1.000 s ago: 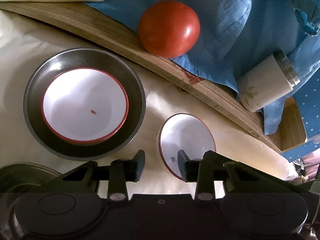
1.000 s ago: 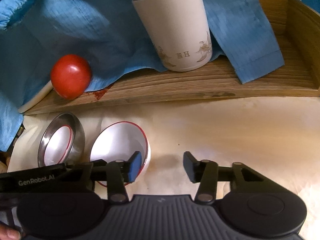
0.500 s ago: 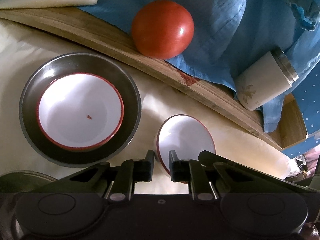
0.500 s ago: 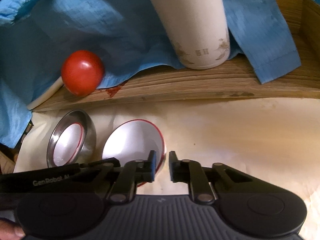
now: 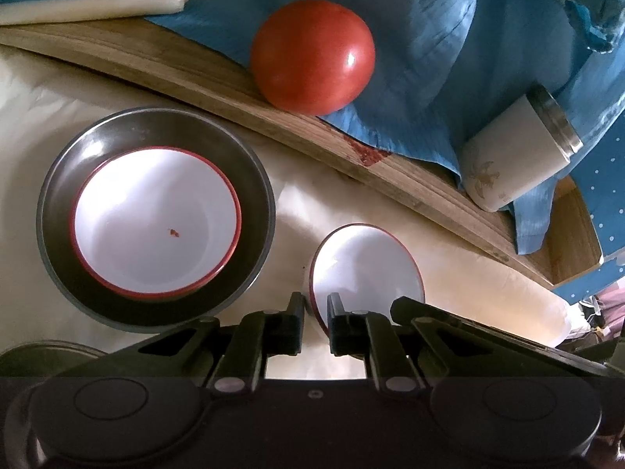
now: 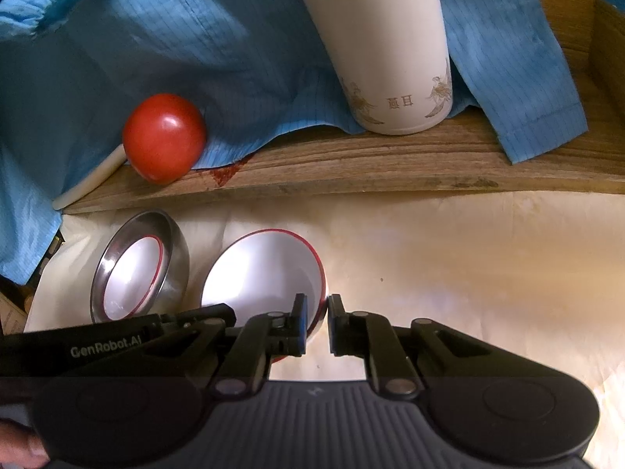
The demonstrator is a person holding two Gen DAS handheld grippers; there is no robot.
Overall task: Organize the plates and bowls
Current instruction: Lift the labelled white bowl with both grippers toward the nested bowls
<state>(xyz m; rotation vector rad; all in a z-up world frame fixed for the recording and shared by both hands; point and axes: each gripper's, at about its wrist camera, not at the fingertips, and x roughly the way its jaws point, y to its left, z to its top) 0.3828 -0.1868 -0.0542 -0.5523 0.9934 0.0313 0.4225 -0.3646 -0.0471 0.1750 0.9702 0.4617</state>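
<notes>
A small white bowl with a red rim (image 5: pixel 367 265) (image 6: pixel 265 273) stands on the cream table. My left gripper (image 5: pixel 315 322) is shut on its left rim, one finger inside and one outside. My right gripper (image 6: pixel 315 322) is shut on its right rim the same way. To the left, a second red-rimmed white bowl (image 5: pixel 156 221) (image 6: pixel 133 273) sits nested in a steel bowl (image 5: pixel 156 125) (image 6: pixel 175 250).
A raised wooden board (image 5: pixel 273 113) (image 6: pixel 351 160) runs along the back, carrying a red tomato (image 5: pixel 312 56) (image 6: pixel 164 142), a white tumbler (image 5: pixel 515 156) (image 6: pixel 383 47), blue cloth (image 5: pixel 449 39) and a white candle (image 5: pixel 93 8). Another steel rim (image 5: pixel 47 351) shows at lower left.
Both grippers went from open to shut on opposite sides of the small bowl's rim. Both cameras have moved a little closer to the bowl.
</notes>
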